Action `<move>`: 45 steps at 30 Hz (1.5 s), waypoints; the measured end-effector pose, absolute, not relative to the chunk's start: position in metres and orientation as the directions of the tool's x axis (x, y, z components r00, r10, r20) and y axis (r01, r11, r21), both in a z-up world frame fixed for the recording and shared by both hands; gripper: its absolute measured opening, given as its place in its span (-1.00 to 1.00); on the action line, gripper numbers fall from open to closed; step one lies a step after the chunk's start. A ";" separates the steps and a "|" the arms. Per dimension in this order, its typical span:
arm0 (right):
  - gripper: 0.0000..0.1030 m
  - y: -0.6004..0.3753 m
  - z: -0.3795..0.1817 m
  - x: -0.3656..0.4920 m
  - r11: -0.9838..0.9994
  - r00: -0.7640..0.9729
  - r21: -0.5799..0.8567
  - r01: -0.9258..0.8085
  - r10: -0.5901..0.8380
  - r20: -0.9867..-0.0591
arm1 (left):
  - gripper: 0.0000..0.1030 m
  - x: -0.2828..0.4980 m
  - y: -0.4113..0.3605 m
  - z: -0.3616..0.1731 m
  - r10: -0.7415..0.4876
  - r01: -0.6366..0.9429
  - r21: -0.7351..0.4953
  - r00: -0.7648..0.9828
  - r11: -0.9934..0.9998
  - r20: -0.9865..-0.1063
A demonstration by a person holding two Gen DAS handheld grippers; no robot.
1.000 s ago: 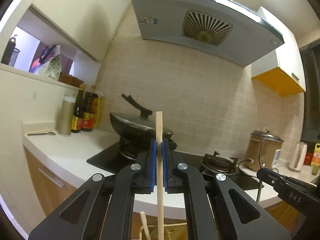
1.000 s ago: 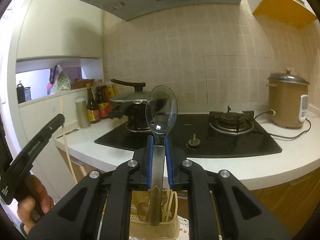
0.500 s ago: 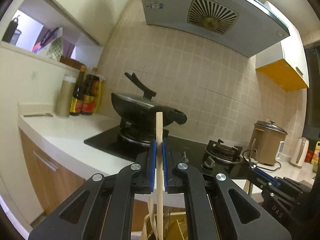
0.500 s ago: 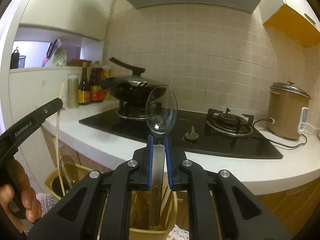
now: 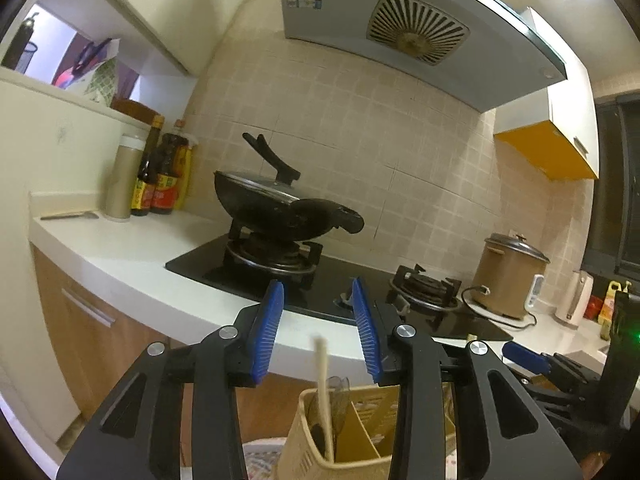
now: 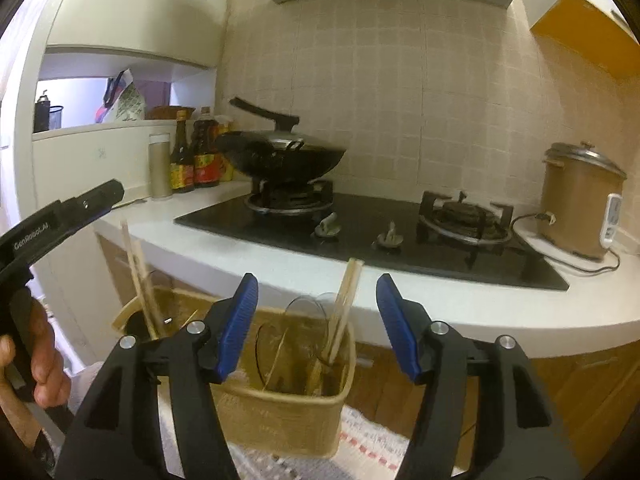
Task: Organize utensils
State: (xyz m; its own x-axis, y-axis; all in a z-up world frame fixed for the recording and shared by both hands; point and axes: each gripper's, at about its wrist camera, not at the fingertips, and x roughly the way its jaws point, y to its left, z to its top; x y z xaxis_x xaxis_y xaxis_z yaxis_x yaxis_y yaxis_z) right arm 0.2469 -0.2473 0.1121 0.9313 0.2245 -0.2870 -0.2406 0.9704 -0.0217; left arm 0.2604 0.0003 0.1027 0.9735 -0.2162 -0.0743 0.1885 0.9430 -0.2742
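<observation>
Two grippers: left gripper [image 5: 318,330] and right gripper [image 6: 317,326], fingers apart on both, holding nothing.
Utensils: a chopstick [image 5: 323,384] and a clear spoon [image 6: 298,328] stand in the beige utensil holder [image 6: 280,412], below the counter [image 6: 400,292] edge.
Progress: these pieces look stowed.
Left: one spoon [image 5: 70,215] lies far left on the counter, possibly unsorted.
</observation>
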 end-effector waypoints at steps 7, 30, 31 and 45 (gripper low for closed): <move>0.12 -0.262 0.115 0.205 0.975 0.931 0.007 -0.220 0.212 -0.298 | -0.28 0.220 0.013 0.113 -0.228 0.196 -0.277 0.969 0.941 -0.090; 0.54 -0.262 0.074 0.036 0.982 0.921 0.074 -0.171 0.186 -0.343 | 0.67 0.043 -0.026 0.067 -0.136 0.120 -0.099 0.976 0.988 -0.168; 0.57 -0.261 0.070 0.030 0.984 0.924 0.070 -0.161 0.175 -0.340 | 0.68 0.036 -0.029 0.061 -0.128 0.115 -0.089 0.977 0.989 -0.169; 0.72 -0.260 0.038 -0.007 1.000 0.982 -0.004 -0.006 0.005 -0.191 | 0.77 -0.002 -0.049 0.004 -0.028 0.027 -0.004 0.987 1.000 -0.160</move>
